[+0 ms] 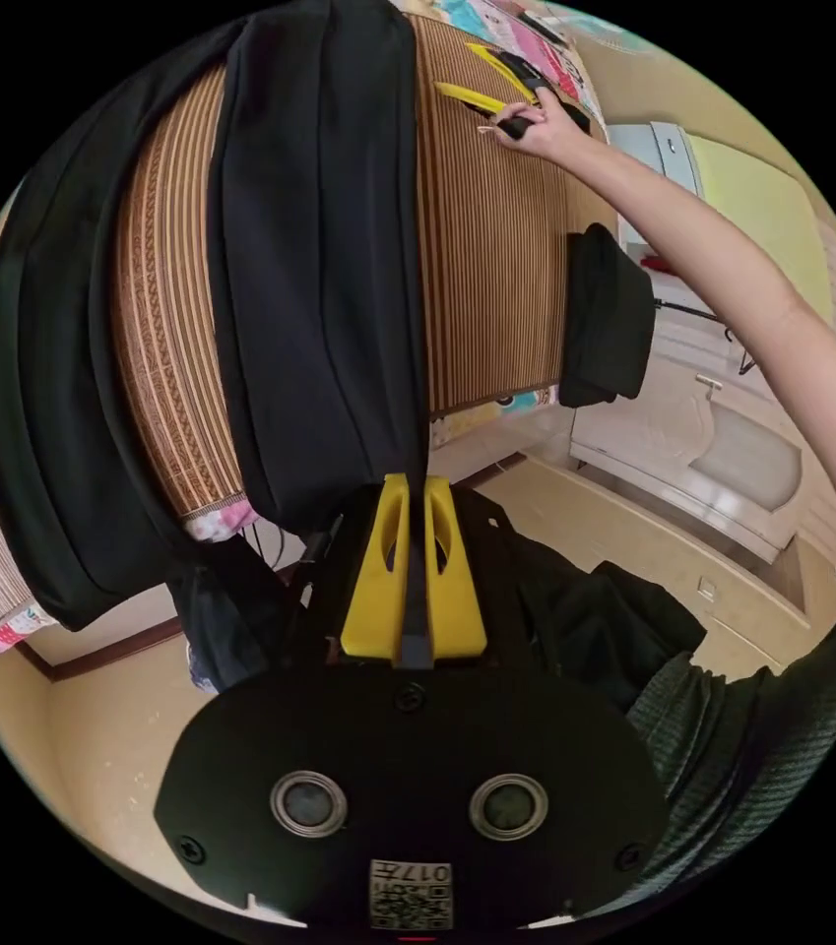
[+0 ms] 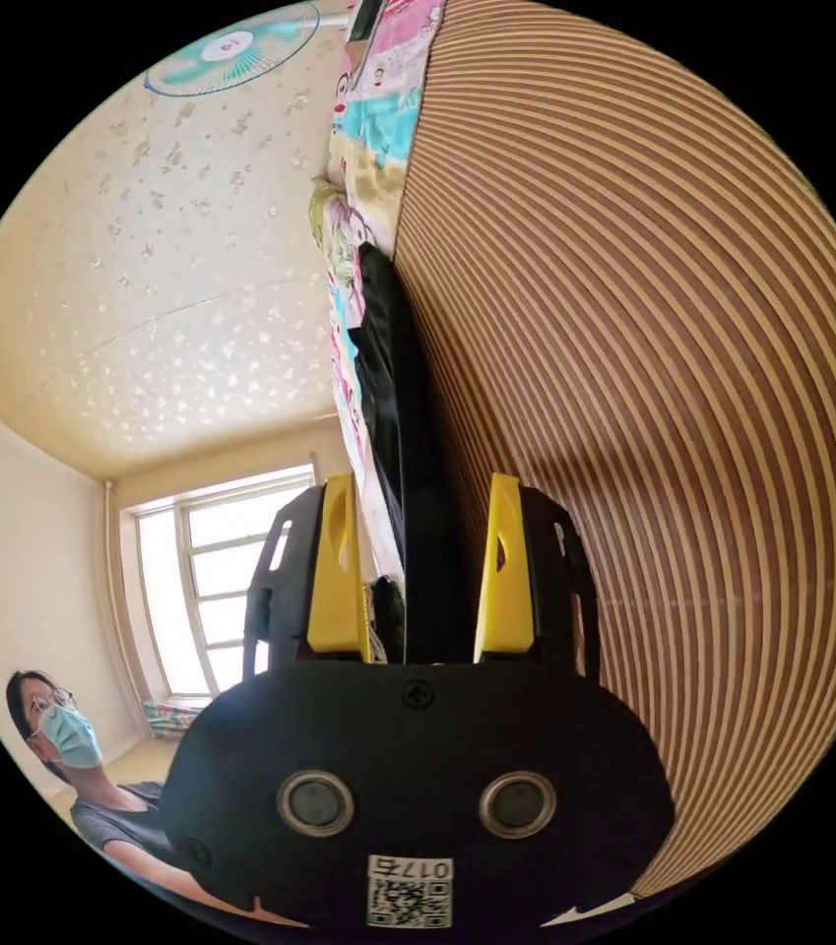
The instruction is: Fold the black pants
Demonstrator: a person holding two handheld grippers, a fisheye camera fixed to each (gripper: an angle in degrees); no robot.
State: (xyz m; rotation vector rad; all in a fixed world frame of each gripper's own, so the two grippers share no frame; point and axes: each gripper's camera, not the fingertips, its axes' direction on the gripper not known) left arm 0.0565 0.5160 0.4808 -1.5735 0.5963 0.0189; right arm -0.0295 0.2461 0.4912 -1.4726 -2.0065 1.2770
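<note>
On the striped mat the black pants lie spread lengthwise, one end hanging past the mat's edge; the left gripper pinches that hanging end, yellow jaws closed with cloth between them. At the mat's far end a hand holds the right gripper with jaws parted; beside the mat's edge lies a folded black garment; from the right gripper the pants run along the mat, jaws apart.
</note>
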